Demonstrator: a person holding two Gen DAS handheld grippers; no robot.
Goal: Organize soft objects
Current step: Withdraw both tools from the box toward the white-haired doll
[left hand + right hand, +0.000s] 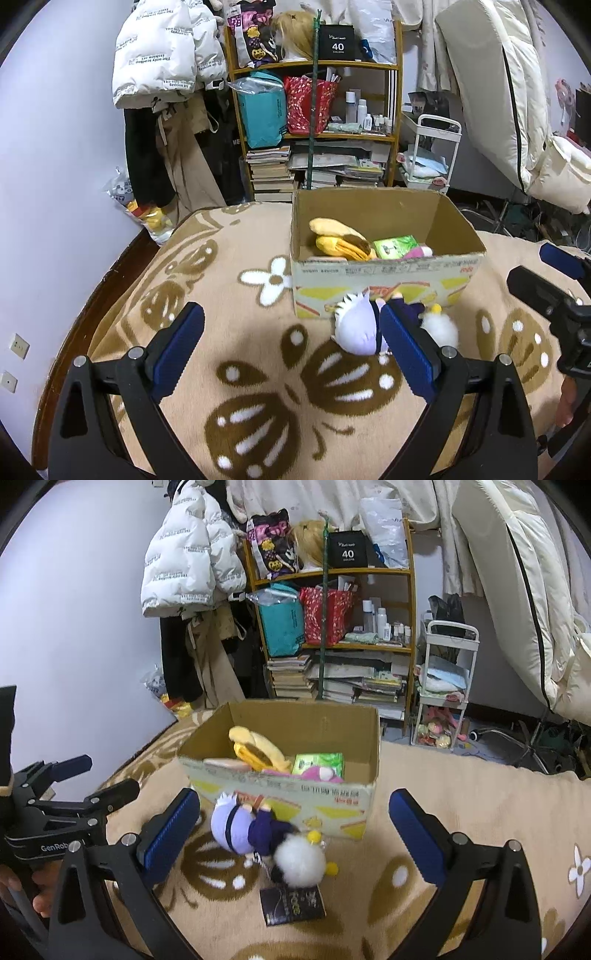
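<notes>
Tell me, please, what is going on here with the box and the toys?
A person is tidying soft toys into a cardboard box on a blanket. A yellow plush and a green pack already lie inside. A doll and a white pompom lie in front of the box. The left hand-held gripper and right hand-held gripper are both open and hold nothing.

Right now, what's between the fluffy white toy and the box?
In the right wrist view, only bare blanket separates the fluffy white toy from the cardboard box; the doll lies beside them.

Cluttered wooden shelf (314, 110), lilac wall (62, 122)
</notes>
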